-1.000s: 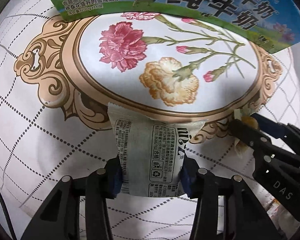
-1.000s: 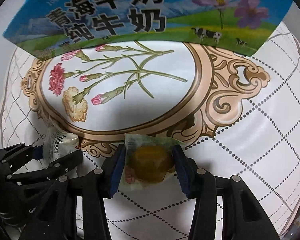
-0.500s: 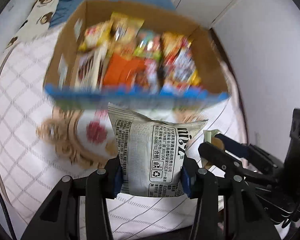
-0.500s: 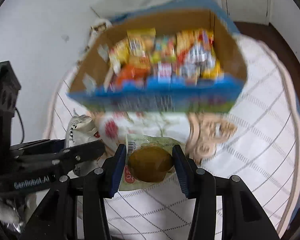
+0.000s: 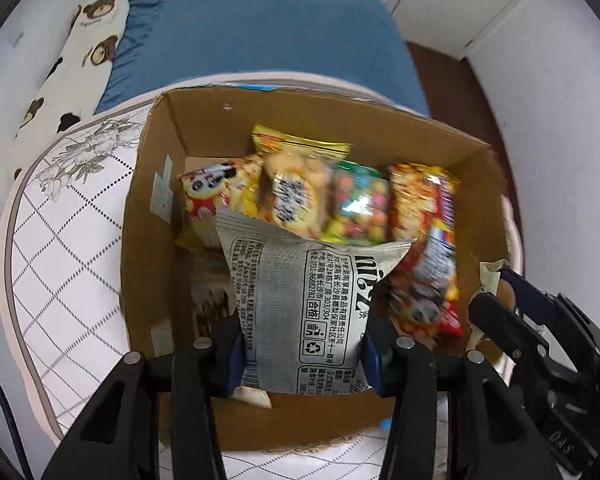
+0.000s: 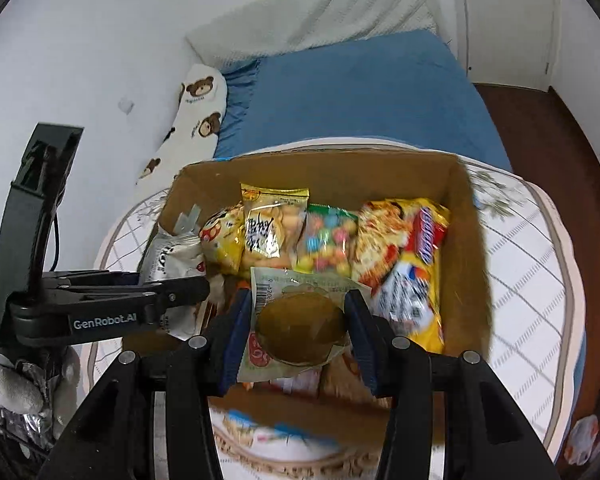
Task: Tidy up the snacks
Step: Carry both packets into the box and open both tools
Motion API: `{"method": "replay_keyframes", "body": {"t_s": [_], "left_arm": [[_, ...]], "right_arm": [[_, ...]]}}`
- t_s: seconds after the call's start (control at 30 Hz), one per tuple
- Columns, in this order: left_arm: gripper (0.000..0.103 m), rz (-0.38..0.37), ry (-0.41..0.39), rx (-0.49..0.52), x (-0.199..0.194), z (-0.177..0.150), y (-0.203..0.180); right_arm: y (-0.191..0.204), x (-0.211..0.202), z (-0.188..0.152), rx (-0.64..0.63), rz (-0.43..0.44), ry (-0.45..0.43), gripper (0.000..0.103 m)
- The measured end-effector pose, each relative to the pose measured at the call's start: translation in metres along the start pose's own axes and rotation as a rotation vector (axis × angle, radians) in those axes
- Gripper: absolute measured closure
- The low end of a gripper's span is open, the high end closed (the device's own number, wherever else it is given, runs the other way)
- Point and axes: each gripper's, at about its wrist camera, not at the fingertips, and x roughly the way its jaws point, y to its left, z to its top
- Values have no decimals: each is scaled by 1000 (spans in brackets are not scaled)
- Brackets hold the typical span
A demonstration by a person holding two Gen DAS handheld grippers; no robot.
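Nearest, left gripper (image 5: 304, 354) pinching a grey-and-white printed foil snack packet (image 5: 300, 312), held over the open brown cardboard box (image 5: 148, 216). Right gripper (image 6: 298, 336) clamped on a clear-wrapped round brown pastry (image 6: 300, 328), above the same box. Beyond, 4 colourful snack bags (image 6: 324, 240) upright in a row inside. Farther back, blue bedsheet (image 6: 360, 88).

Grey printed snack packet (image 5: 300, 312) clamped upright between left gripper (image 5: 302, 354) fingers; clear-wrapped brown pastry (image 6: 300, 328) between right gripper (image 6: 296, 336) fingers. Both held over open cardboard box (image 5: 148, 216) of upright snack bags.
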Motion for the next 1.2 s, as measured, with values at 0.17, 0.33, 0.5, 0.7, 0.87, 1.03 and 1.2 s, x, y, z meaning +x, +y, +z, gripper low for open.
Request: {"method": "replay_keyframes", "body": {"t_s": [0.17,0.33,0.5,0.7,0.87,1.03,1.2], "left_arm": [[56,-15,78,-51,32,23,15],[10,-28,82,-85,45,29,30],[10,37,67,-88,48,22,33],[10,75,40,-85,48,10,32],[10,100,7,-69,46,-1,26],[10,134,-38,-43,34,-15,18],[10,162,-124,-28,10,-34,8]], "right_arm": [[1,44,11,12,27,75,52],[-11,77,10,59,-5,146,2],[-24,78,3,76,-119,157,2],[-35,73,-5,68,-219,141,2],[-40,70,-15,76,-247,145,2],[-40,59,-22,79,-259,125,2],[-33,35,-29,62,-276,64,2]]}}
